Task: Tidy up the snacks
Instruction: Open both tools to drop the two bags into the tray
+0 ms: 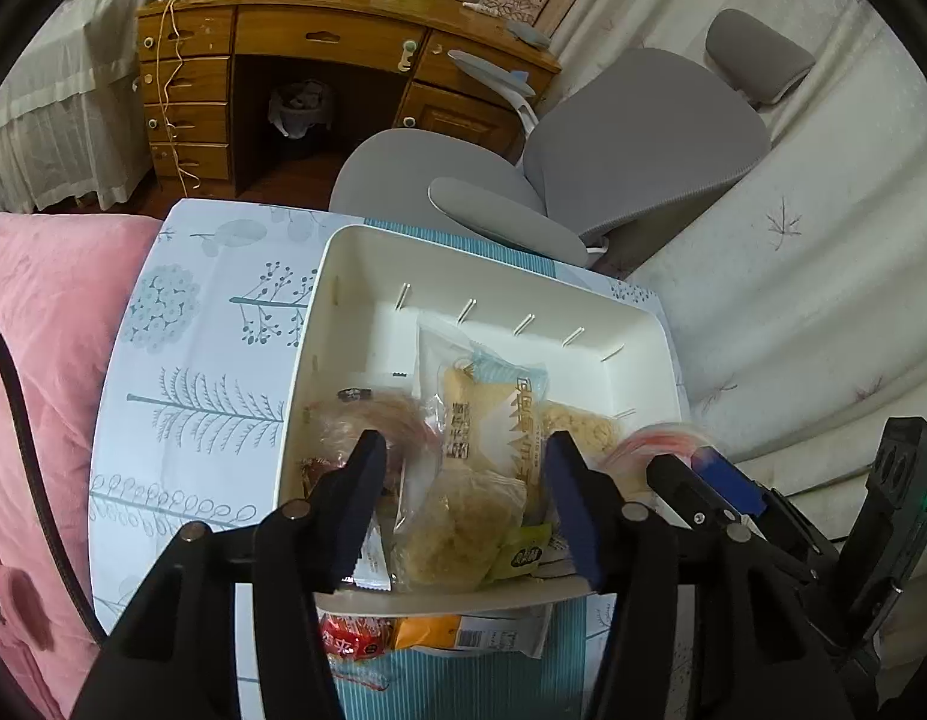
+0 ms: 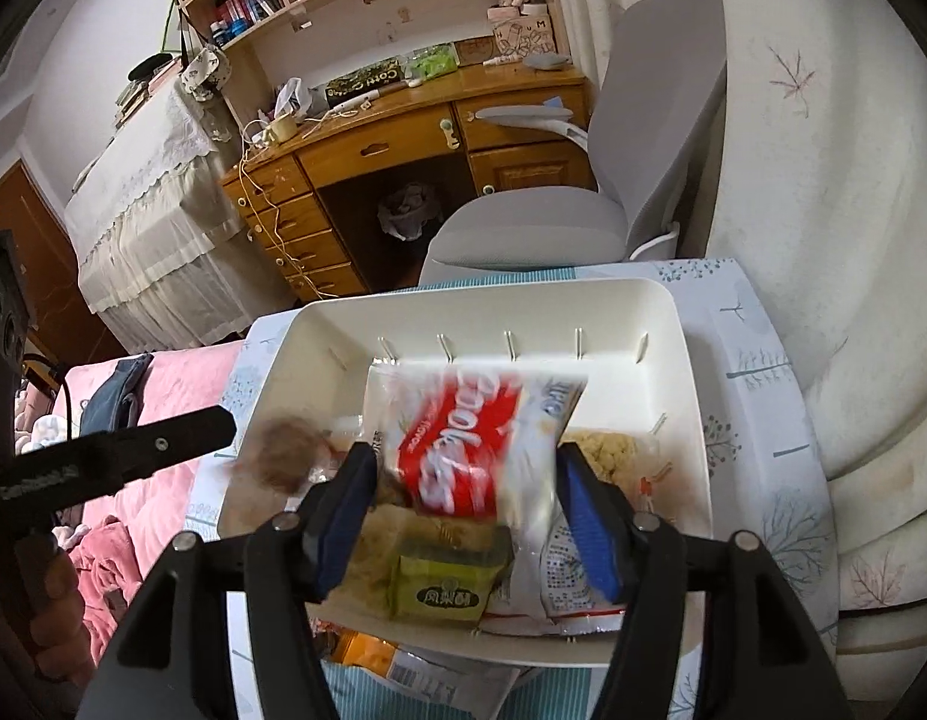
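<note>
The right gripper (image 2: 463,495) is hanging with jaws apart over a blurred red-and-white packet (image 2: 463,444) reading "cookies", lying in the white bin (image 2: 673,324). The left gripper (image 1: 463,495) is also gaping above wrapped snacks there; farther off, a dark box (image 2: 362,81) on the wooden desk (image 2: 415,126) is showing "Cotti Coffee".

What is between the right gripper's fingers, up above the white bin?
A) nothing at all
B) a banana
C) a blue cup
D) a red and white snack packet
D: in the right wrist view, the red and white snack packet sits blurred between the open fingers of the right gripper, over the white bin.
</note>
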Demonstrator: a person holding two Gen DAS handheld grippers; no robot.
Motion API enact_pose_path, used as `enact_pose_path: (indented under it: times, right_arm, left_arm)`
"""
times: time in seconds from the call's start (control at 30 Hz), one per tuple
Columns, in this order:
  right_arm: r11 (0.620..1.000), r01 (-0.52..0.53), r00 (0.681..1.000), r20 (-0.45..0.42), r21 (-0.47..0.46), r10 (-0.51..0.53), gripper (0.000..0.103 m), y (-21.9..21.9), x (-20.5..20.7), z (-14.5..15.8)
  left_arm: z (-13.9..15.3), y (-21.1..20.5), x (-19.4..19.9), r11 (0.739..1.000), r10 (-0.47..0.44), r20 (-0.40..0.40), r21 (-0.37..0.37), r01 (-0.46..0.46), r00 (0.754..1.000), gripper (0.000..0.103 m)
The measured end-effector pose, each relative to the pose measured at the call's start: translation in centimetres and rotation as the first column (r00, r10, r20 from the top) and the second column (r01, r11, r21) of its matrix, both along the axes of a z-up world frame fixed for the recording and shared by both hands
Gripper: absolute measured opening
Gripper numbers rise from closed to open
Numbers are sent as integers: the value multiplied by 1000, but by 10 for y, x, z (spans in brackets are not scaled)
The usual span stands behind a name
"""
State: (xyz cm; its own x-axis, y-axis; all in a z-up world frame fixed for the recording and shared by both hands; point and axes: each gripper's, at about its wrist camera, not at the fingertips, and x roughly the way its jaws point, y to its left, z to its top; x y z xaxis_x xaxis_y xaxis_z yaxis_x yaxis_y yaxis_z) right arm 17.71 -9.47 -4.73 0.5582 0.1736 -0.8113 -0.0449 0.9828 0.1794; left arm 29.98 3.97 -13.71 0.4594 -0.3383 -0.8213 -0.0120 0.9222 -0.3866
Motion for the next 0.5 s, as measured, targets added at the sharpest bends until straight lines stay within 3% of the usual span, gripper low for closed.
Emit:
enact_pose_path:
  times: [0.27, 0.5]
  right_arm:
    - [1000, -13, 1000, 0, 16, 13, 64, -7, -12, 11]
    - [999, -33, 999, 29, 32, 32, 73, -13, -33, 31]
  left_arm:
    - [18, -3, -19, 999, 24, -6, 32, -24, 1000, 67]
    - [38, -6, -45, 997, 46, 19, 55, -47, 999, 72]
